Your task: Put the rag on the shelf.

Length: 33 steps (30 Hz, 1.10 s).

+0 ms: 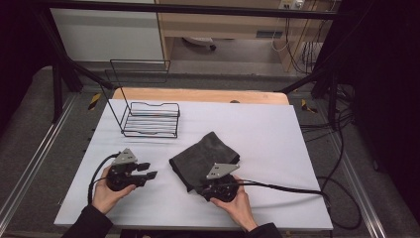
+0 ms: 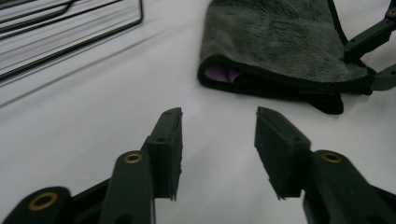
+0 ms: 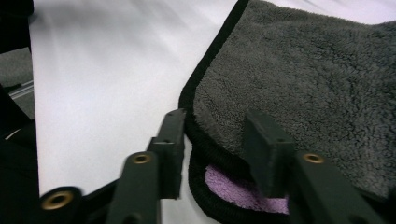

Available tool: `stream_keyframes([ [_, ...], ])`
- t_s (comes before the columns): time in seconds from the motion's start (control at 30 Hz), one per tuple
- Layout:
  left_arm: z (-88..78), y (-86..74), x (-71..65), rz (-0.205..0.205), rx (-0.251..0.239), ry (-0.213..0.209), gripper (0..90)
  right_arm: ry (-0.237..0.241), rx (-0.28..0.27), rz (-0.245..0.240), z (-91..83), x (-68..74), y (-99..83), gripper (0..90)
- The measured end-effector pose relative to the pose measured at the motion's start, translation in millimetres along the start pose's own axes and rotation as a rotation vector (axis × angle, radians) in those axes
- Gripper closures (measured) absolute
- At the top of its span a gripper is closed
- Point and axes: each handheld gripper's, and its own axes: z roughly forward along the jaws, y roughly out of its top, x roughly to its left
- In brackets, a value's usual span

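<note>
We see a folded grey towel (image 1: 205, 157) lying on the white table (image 1: 277, 148), in front of and to the right of the wire rack (image 1: 151, 119). The right gripper (image 3: 212, 140) sits at the towel's near corner, its jaws apart around the black-edged folds, not clearly pressing. The left gripper (image 2: 218, 144), left of the towel, has its jaws spread over bare table, holding nothing.

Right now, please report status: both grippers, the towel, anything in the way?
Left hand-held gripper open over bare table, holding nothing. Right hand-held gripper astride corner of folded grey towel, grip unclear. Wire rack stands apart; nothing in between.
</note>
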Motion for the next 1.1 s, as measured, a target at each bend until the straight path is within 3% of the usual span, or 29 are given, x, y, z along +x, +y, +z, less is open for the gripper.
stream_keyframes([
  [0.03,0.0,0.0,0.0,0.000,0.000,0.000,54.3,0.002,-0.004,0.000,-0.7,-0.2,0.4,64.3],
  [0.17,23.9,14.0,-13.3,0.068,0.052,-0.002,59.6,0.008,-0.011,0.002,-5.6,-0.5,2.9,74.0],
  [0.37,47.2,24.1,-18.8,0.107,0.079,-0.015,64.8,-0.018,-0.027,0.026,-13.5,-4.2,4.5,85.2],
  [0.63,60.8,25.4,-17.0,0.099,0.075,-0.008,75.6,-0.014,-0.056,0.037,-18.9,-5.2,5.3,84.9],
  [0.93,70.3,21.4,-17.2,0.089,0.090,0.000,82.6,0.010,-0.076,0.047,-16.5,-3.9,4.9,78.0],
  [1.1,67.1,22.6,-17.4,0.101,0.095,0.007,85.8,0.024,-0.057,0.052,-12.0,-2.8,2.2,90.0],
])
